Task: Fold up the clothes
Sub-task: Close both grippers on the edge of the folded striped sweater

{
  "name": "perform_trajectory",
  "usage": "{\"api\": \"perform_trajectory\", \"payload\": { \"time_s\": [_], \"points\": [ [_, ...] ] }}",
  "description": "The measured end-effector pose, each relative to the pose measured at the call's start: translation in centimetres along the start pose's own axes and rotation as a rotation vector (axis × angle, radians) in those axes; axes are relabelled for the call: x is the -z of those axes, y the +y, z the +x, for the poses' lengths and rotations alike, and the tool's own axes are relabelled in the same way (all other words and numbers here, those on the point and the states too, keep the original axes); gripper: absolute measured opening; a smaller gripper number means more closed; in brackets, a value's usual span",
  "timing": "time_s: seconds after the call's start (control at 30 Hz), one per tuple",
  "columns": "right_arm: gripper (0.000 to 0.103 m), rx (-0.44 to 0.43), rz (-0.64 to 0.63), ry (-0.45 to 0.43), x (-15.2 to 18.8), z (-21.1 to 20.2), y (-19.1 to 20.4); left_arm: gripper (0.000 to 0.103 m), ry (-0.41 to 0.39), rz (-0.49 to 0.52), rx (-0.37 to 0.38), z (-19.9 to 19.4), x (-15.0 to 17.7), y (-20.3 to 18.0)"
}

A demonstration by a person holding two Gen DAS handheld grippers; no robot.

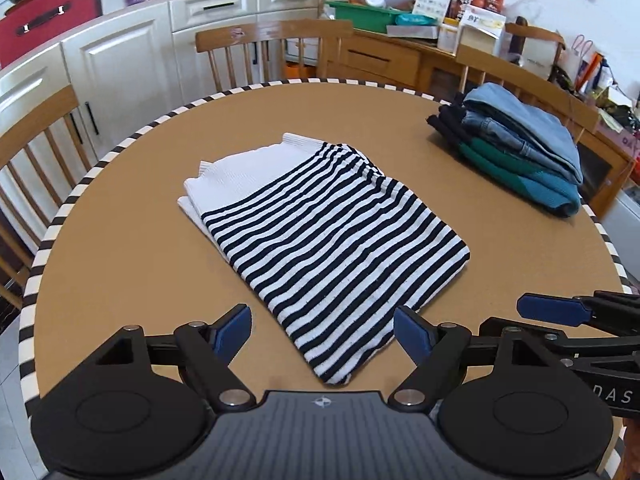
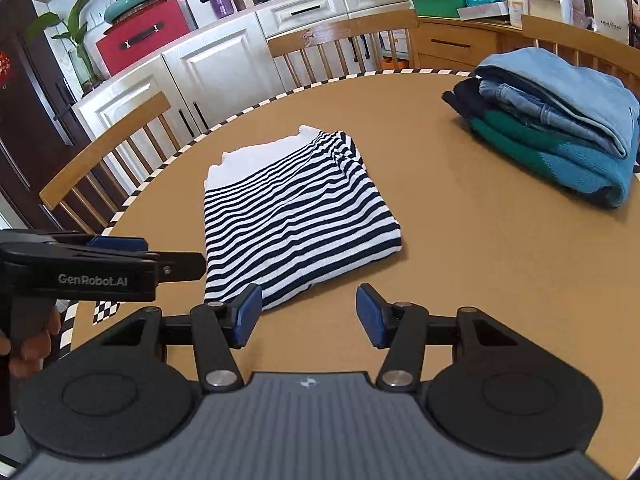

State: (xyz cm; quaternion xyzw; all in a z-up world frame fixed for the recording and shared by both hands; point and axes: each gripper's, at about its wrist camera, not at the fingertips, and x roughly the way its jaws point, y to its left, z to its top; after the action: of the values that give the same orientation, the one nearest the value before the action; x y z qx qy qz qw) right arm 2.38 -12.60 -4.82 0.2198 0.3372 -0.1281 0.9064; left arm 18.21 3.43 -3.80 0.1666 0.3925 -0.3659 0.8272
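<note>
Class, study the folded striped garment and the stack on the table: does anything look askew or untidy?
Slightly. The striped garment lies at a slant to the table edge, with a puckered wrinkle along its far side. The stack of folded clothes looks tidy. Nothing spilled or damaged.

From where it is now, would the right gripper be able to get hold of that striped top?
Probably yes. The right gripper is open, and the striped top lies flat just ahead of it on the table, with nothing between them.

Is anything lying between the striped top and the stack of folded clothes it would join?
Nothing visible: only bare table lies between the striped top and the stack of folded clothes. Both open grippers, left and right, sit at the near edge.
</note>
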Motion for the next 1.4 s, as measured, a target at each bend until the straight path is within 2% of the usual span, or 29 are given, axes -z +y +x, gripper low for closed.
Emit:
{"api": "perform_trajectory", "payload": {
  "time_s": [0.1,0.3,0.47,0.6,0.67,0.77,0.9,1.07,1.2,1.4],
  "points": [
    [0.054,-0.016,0.021,0.001,-0.7,1.1,-0.2,0.08,-0.005,0.033,-0.003,0.9,-1.0,0.2],
    [0.055,0.009,0.154,0.005,-0.8,3.0,-0.9,0.081,0.002,0.097,0.007,3.1,-3.7,1.0],
    [0.055,0.031,0.265,0.008,-0.9,4.5,-1.6,0.081,0.034,0.159,0.045,6.5,-6.4,4.3],
    [0.055,0.063,0.429,0.006,0.0,5.9,-1.9,0.081,0.048,0.243,0.104,9.3,-8.8,7.8],
    [0.055,0.115,0.513,-0.005,0.8,6.3,-1.8,0.081,0.047,0.29,0.14,10.6,-9.9,9.5],
    [0.056,0.145,0.629,-0.065,2.1,6.7,-1.2,0.081,0.044,0.363,0.212,12.5,-11.5,11.6],
    [0.06,0.186,0.665,-0.098,2.3,7.8,0.5,0.081,0.041,0.46,0.295,15.0,-13.9,13.4],
    [0.062,0.227,0.678,-0.124,2.4,9.1,2.3,0.081,0.035,0.604,0.404,18.1,-16.5,13.6],
    [0.063,0.25,0.684,-0.142,2.4,9.4,2.9,0.081,0.112,0.609,0.486,21.5,-17.9,14.1],
    [0.065,0.259,0.695,-0.152,2.1,9.4,2.9,0.078,0.232,0.463,0.662,25.7,-20.3,15.3]
  ]
}}
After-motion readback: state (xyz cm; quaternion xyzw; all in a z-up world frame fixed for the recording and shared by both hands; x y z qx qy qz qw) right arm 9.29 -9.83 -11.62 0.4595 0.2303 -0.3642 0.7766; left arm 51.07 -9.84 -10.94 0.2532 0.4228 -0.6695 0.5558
